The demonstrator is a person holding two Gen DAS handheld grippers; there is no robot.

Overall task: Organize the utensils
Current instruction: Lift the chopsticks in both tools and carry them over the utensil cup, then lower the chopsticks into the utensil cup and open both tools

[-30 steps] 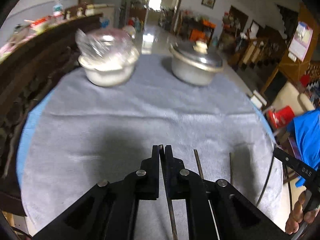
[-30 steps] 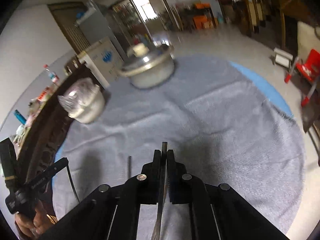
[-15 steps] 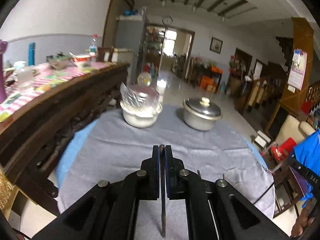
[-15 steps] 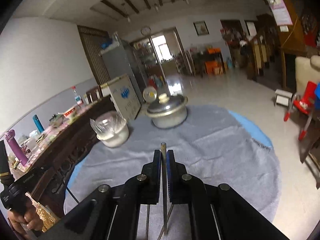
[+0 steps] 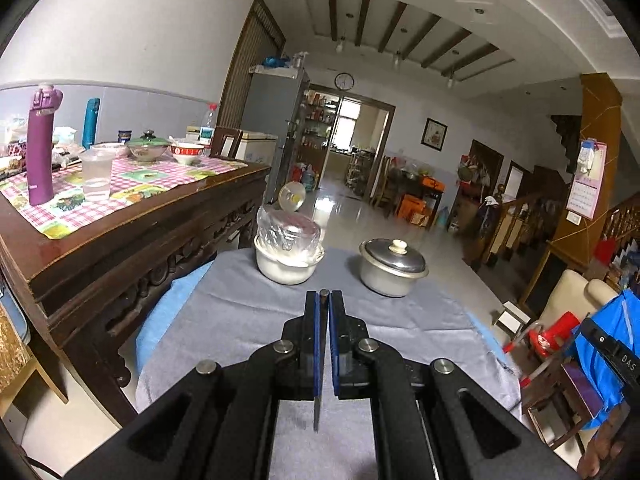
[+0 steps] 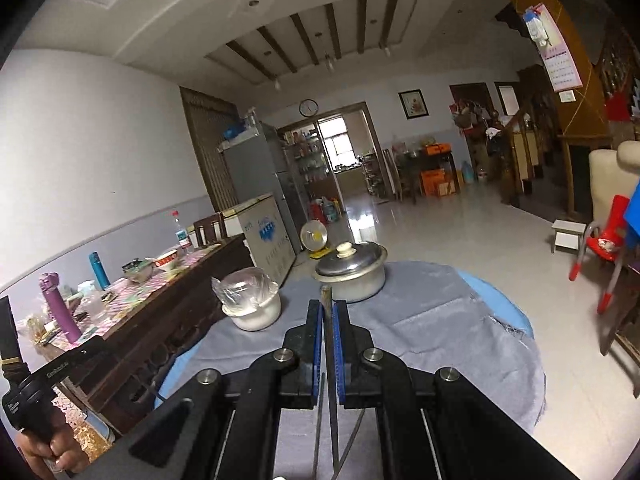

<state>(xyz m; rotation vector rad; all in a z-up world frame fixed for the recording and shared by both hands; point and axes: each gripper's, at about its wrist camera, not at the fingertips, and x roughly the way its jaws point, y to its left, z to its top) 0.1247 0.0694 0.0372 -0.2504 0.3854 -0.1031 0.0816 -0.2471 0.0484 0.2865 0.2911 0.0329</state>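
Left gripper (image 5: 323, 300): jaws pressed together on a thin dark chopstick (image 5: 318, 392), which runs lengthwise between the blue pads; its blunt top shows just above the fingertips and its lower end hangs free below the pads, over the grey cloth (image 5: 240, 320). Right gripper (image 6: 327, 307): jaws likewise clamped on a second chopstick (image 6: 330, 380), its top standing slightly proud of the fingertips and the shaft passing down between the pads toward the camera. In the right wrist view further thin rods (image 6: 352, 436) lie below that gripper, beside the held shaft; whether they touch it, or rest on the cloth, cannot be told from this angle. Both grippers are held clear above the round table (image 6: 508, 312), pointing across it. On the far part of the cloth stand a white pot (image 5: 286, 264), covered with clear plastic film, and to its right a metal pot (image 5: 392, 274) with its lid on; the two are apart, and both well ahead of the fingertips. A dark wooden sideboard (image 5: 132, 240) flanks the table on the left, carrying a checked cloth, bottles and bowls. A hand (image 6: 48, 452) gripping the left tool's handle shows at the lower left of the right wrist view.
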